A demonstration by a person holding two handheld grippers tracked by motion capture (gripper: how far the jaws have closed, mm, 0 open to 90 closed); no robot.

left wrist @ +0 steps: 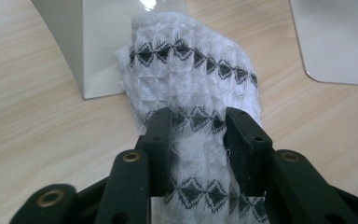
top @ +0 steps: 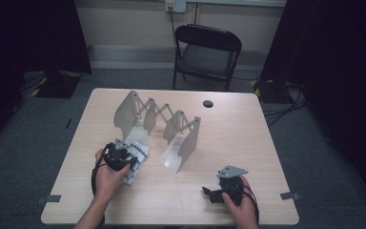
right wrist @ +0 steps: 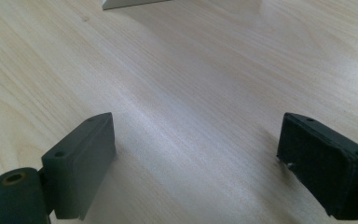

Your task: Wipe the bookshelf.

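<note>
Cloth (left wrist: 193, 93), white with rows of black diamonds, lies bunched in the middle of the left gripper view, its far end touching the foot of the nearer white panel at the upper left; in the high view it sits left of centre on the counter (top: 228, 143), just beside the near left end of the folding rack (top: 158, 125). The left hand-held gripper (left wrist: 198, 125) is clenched on it: the two black jaws stand on either side of a raised fold, and the fabric puckers between them, so the pads look to be pressing in. The rack, a row of pale upright panels joined by a zigzag lattice, runs diagonally from the upper left toward the centre of the high view. The right hand-held gripper (right wrist: 196, 163) is released, its jaws spread wide over bare wood in the right gripper view, and in the high view it rests at the lower right, well apart from cloth and rack. The step in hand seems to be the pick-up of the cloth. The next move probably calls for a firm hold and a lift clear of the panel's foot, perhaps toward a slot between the panels, with the free gripper available to steady the rack if it slides.
</note>
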